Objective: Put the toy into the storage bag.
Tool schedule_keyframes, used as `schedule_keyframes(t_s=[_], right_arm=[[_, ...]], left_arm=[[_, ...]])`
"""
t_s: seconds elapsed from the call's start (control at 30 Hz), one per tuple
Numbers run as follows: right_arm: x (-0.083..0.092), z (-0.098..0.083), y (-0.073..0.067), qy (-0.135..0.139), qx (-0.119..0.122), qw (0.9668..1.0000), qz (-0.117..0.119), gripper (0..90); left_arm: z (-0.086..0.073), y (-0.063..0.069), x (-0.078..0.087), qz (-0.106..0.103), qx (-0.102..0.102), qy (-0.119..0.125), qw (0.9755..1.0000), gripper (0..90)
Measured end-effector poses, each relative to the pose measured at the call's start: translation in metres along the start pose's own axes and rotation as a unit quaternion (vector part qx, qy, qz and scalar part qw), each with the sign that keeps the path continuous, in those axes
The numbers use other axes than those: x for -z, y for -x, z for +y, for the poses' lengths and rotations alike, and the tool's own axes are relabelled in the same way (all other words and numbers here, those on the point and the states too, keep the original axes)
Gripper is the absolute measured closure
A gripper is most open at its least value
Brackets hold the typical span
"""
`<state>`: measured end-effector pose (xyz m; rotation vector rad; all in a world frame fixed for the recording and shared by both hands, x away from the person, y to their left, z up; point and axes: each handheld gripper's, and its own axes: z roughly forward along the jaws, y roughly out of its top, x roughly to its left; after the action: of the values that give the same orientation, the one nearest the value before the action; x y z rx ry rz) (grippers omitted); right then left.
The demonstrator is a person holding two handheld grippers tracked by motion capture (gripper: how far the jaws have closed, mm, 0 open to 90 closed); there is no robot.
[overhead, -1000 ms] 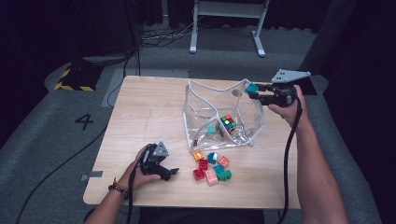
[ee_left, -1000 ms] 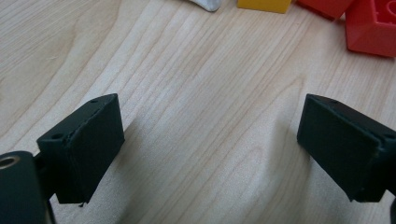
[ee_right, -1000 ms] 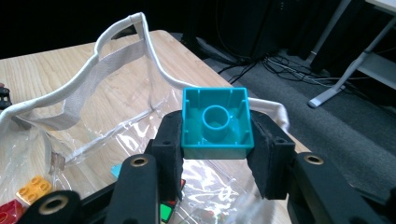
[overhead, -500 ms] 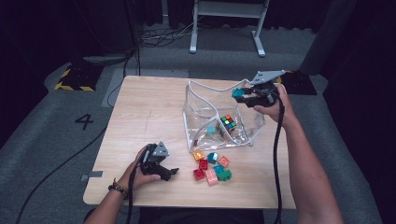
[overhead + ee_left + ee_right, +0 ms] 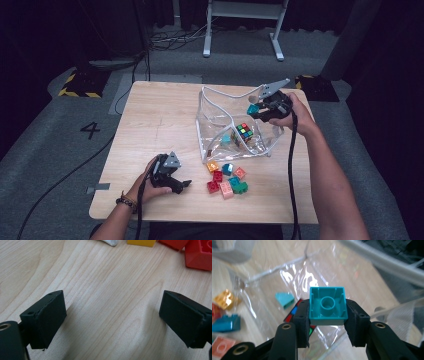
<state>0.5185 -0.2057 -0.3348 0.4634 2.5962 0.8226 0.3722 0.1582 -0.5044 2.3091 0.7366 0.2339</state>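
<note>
Clamped by right gripper (image 5: 327,322) over the far-right clear bag (image 5: 220,107): teal block (image 5: 327,305), light, rigid, slick-sided; gripped squarely across opposite walls.

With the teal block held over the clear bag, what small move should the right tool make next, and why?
Probably lower a little further into the bag's mouth, then open. The right tool clamps the teal plastic building block hollow side up, above the clear plastic zip bag, which already holds a multicoloured puzzle cube and another teal piece. Releasing lower should keep it from bouncing out.
</note>
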Motion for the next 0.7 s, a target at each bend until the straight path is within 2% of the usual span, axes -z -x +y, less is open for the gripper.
schedule_keyframes(t_s=[0.1, 0.13, 0.17, 0.23, 0.3, 0.37, 0.4, 0.47, 0.6, 0.7], right_arm=[[-0.005, -0.002, 0.0, -0.044, 0.012, 0.9989, 0.007, 59.3], [-0.005, -0.002, 0.0, -0.044, 0.012, 0.9989, 0.007, 59.3], [-0.007, -0.003, 0.0, -0.058, 0.017, 0.9981, 0.011, 59.3], [-0.007, -0.006, -0.001, -0.094, 0.031, 0.9949, 0.021, 59.3], [-0.006, -0.006, -0.001, -0.102, 0.033, 0.994, 0.023, 59.3], [-0.007, -0.01, 0.001, -0.133, 0.04, 0.9902, 0.018, 59.3], [-0.007, -0.01, 0.001, -0.133, 0.04, 0.9902, 0.018, 59.3], [-0.005, -0.013, 0.001, -0.153, 0.045, 0.9871, 0.015, 59.3], [-0.001, -0.015, 0.002, -0.155, 0.043, 0.9868, 0.015, 59.3], [0.0, -0.016, 0.002, -0.149, 0.042, 0.9879, 0.014, 59.2]], left_arm=[[0.0, 0.0, 0.0, 0.0, 0.0, 0.0, 1.0, 7.5], [0.0, 0.0, 0.0, 0.0, 0.0, 0.0, 1.0, 7.5], [0.0, 0.0, 0.0, 0.0, 0.0, 0.0, 1.0, 7.5], [0.0, 0.0, 0.0, 0.0, 0.0, 0.0, 1.0, 7.5], [0.0, 0.0, 0.0, 0.0, 0.0, 0.0, 1.0, 7.5], [0.0, 0.0, 0.0, 0.0, 0.0, 0.0, 1.0, 7.5], [0.0, 0.0, 0.0, 0.0, 0.0, 0.0, 1.0, 7.5], [0.0, 0.0, 0.0, 0.0, 0.0, 0.0, 1.0, 7.5], [0.0, 0.0, 0.0, 0.0, 0.0, 0.0, 1.0, 7.5], [0.0, 0.0, 0.0, 0.0, 0.0, 0.0, 1.0, 7.5]])
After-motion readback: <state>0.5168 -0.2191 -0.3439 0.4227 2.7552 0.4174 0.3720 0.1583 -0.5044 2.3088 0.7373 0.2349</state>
